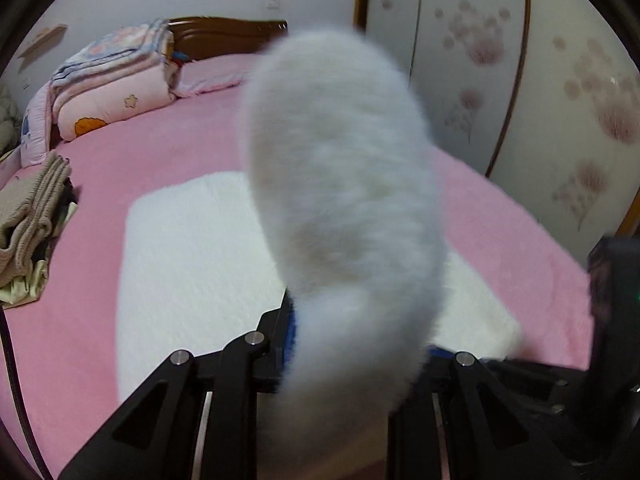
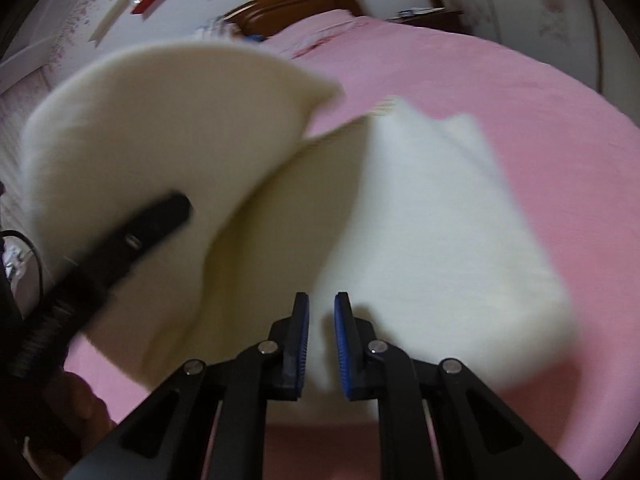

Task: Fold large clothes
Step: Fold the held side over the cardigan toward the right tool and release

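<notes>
my left gripper [image 1: 356, 344] pinches a fold of the white fleece garment [image 1: 192, 264], lifted above the pink bed [image 1: 120, 152]; the rest lies flat mid-bed. right gripper [image 2: 321, 340] jaws narrowly parted, nothing between. soft, fluffy, light, floppy; i'd grab hems and corners.

garment [image 1: 188, 264]: white, fluffy | lies on pink bed | one flap lifted, folding over
</notes>
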`<state>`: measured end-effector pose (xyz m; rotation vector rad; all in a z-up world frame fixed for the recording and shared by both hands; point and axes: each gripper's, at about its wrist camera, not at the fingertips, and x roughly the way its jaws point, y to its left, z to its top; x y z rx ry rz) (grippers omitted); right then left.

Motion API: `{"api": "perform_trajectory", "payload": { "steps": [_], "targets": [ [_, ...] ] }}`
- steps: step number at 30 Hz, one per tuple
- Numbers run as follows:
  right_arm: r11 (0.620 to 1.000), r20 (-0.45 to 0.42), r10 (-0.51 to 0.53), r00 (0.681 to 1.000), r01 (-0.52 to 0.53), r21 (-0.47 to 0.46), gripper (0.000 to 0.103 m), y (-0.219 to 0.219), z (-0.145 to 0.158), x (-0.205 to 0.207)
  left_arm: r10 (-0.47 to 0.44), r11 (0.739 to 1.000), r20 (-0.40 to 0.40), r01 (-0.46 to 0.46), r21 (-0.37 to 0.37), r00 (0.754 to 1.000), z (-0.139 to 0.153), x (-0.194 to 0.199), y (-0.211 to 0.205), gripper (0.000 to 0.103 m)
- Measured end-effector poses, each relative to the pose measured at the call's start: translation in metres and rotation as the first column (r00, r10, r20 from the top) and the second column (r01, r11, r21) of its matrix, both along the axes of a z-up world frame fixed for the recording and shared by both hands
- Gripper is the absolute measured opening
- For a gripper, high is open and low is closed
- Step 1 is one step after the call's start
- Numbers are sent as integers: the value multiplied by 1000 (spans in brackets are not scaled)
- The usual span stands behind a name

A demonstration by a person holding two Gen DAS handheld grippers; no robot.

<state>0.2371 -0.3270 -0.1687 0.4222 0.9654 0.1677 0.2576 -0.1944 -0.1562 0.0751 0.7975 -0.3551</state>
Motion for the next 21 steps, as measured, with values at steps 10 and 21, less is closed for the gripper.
{"api": "perform_trajectory", "payload": {
  "steps": [10, 21],
  "targets": [
    [1000, -20, -5, 1000, 6, 27, 13, -17, 11, -2, -7, 999, 11, 7, 42, 1000, -3, -2, -15, 20],
    [998, 6, -36, 999, 36, -61, 13, -44, 32, 0, -45, 992, -13, 47, 119, 999, -15, -13, -46, 26]
  ]
}}
